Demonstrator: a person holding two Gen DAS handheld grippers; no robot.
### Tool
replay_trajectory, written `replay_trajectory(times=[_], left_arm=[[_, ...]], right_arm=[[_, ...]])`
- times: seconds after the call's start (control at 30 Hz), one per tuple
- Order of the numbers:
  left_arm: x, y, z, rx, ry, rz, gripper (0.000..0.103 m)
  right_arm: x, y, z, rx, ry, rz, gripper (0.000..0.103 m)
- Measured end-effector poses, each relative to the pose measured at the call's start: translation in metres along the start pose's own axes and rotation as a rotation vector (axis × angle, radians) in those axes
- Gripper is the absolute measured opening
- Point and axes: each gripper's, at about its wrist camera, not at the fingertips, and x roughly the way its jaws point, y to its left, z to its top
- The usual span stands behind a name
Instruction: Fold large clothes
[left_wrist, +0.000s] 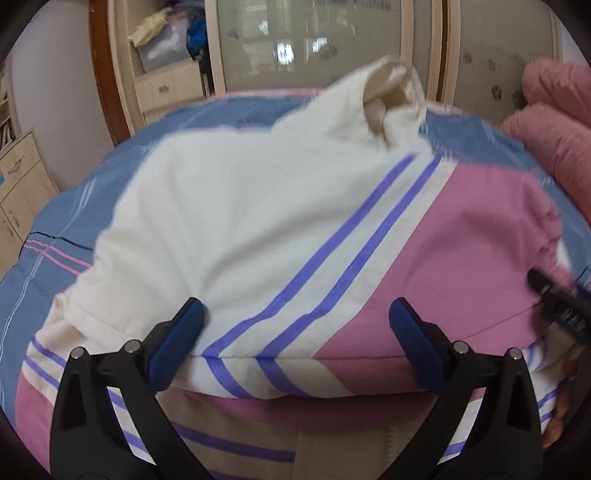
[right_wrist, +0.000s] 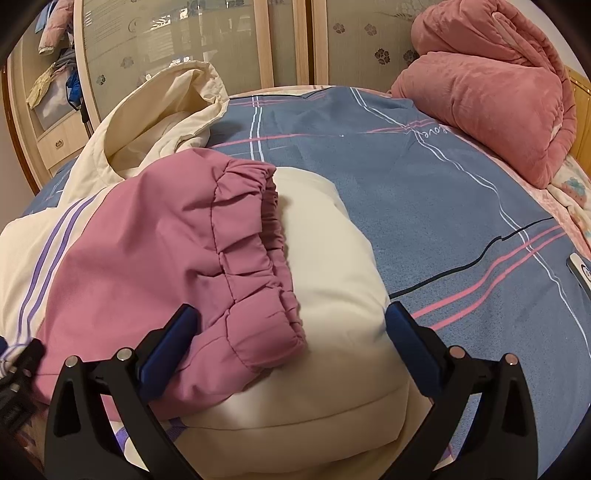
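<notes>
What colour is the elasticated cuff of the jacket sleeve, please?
The cuff is mauve-pink, matching its sleeve; it shows best in the right wrist view.

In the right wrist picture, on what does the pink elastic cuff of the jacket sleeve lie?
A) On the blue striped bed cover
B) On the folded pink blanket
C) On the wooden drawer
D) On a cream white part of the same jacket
D: the gathered pink cuff rests on the cream white panel of the jacket, between the open jaws of the right hand-held gripper.
</notes>
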Motion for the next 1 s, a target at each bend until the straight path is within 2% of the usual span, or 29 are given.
replay_trajectory(times=[0.07,0.17,0.2,0.27,0.3,0.37,0.5,0.6,0.73,0.8,0.83,0.9,1.0], left_arm=[[-0.005,-0.001,0.010,0.006,-0.035,-0.014,0.101],[0.007,0.003,0.025,-0.021,-0.025,0.003,0.101],[0.018,0.005,0.031,-0.032,0.001,0.006,0.101],[0.051,0.009,0.032,-0.042,0.104,0.034,0.101],[0.058,0.008,0.029,-0.032,0.109,0.034,0.101],[0.057,0.005,0.024,-0.008,0.058,0.042,0.101],[0.055,0.010,0.017,-0.037,0.012,0.004,0.101],[0.052,0.012,0.014,-0.051,-0.015,-0.014,0.101],[0.051,0.012,0.012,-0.056,-0.029,-0.016,0.101],[0.051,0.011,0.012,-0.054,-0.031,-0.013,0.101],[0.051,0.010,0.012,-0.054,-0.032,-0.013,0.101],[0.051,0.011,0.012,-0.053,-0.031,-0.012,0.101],[0.051,0.011,0.012,-0.053,-0.030,-0.011,0.101]], right_arm=[[0.000,0.000,0.000,0.000,-0.001,-0.001,0.102],[-0.001,0.000,0.000,0.000,-0.001,-0.001,0.102],[-0.001,0.000,0.000,0.000,-0.001,-0.001,0.102],[-0.001,0.000,0.000,-0.001,-0.001,0.003,0.102],[-0.001,0.001,0.000,-0.003,-0.001,0.004,0.102],[-0.001,0.001,0.000,-0.003,-0.002,0.002,0.102],[-0.003,-0.004,0.000,0.019,-0.003,0.035,0.102],[-0.013,-0.016,0.002,0.064,-0.037,0.103,0.102],[-0.037,-0.038,0.006,0.157,-0.095,0.244,0.102],[-0.051,-0.041,0.018,0.150,-0.125,0.275,0.102],[-0.062,-0.039,0.032,0.157,-0.158,0.287,0.102],[-0.067,-0.027,0.061,0.144,-0.162,0.317,0.102],[-0.054,0.025,0.132,0.074,-0.127,0.430,0.102]])
